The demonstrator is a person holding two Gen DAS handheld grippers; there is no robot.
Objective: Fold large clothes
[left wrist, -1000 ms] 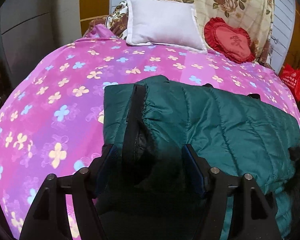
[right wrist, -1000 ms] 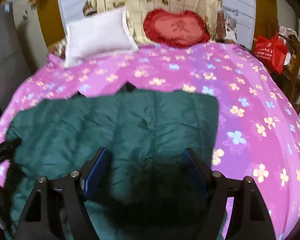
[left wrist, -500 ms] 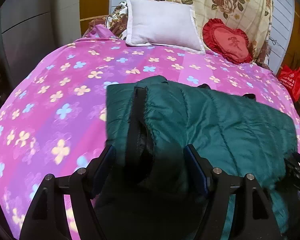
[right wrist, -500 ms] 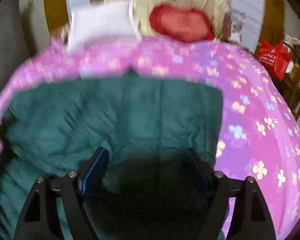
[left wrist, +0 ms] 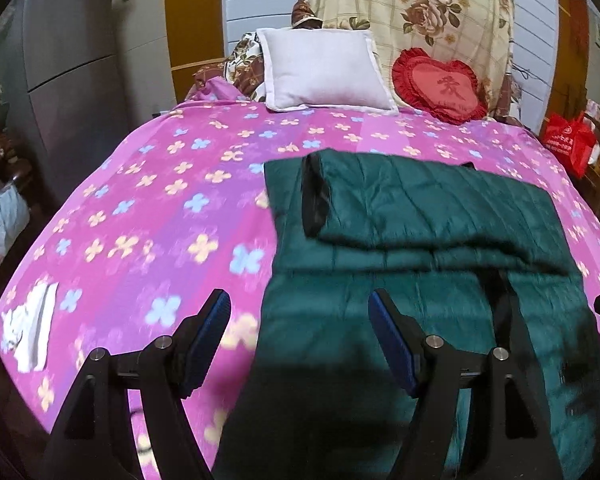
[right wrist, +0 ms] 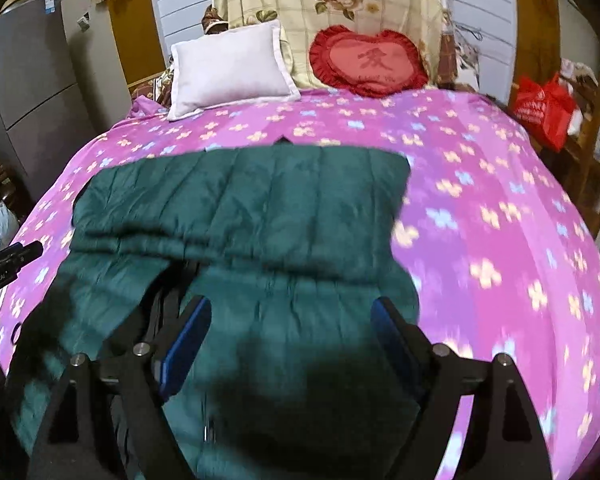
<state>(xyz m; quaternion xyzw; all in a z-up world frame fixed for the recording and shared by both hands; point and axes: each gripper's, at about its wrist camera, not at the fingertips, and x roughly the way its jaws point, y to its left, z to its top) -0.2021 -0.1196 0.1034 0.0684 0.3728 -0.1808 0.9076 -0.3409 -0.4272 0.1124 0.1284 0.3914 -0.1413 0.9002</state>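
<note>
Jacket point(left wrist: 420, 240), a dark green quilted one, is lying on the bed point(left wrist: 160, 200), across the pink flowered cover, toward the near edge. Its far part is lying folded back over the rest, making a thick doubled layer with a rolled edge running across the middle; a dark opening edged in black is showing at the fold's left end in the left view. The lower part is lying flat, with a dark strip running down it toward the near edge. The left gripper point(left wrist: 300, 332) is hanging above the jacket's left edge, its blue-padded fingers point(left wrist: 210, 340) standing wide apart with nothing between them; one finger is over the pink cover, the other over green fabric. The right gripper point(right wrist: 290, 332) is hanging above the jacket's lower right part, its jaws standing wide and gripping nothing, with fabric showing below the gap but not pressed by the pads. Each gripper's tip is showing at the edge of the other's view. At the head of the bed a white pillow point(left wrist: 324, 68) and a red heart cushion point(left wrist: 440, 88) are leaning against a cream rose-print cloth point(left wrist: 420, 12). A red bag point(left wrist: 566, 142) is sitting beside the bed on the right, and a white cloth point(left wrist: 30, 328) is lying at the cover's near left corner.
</note>
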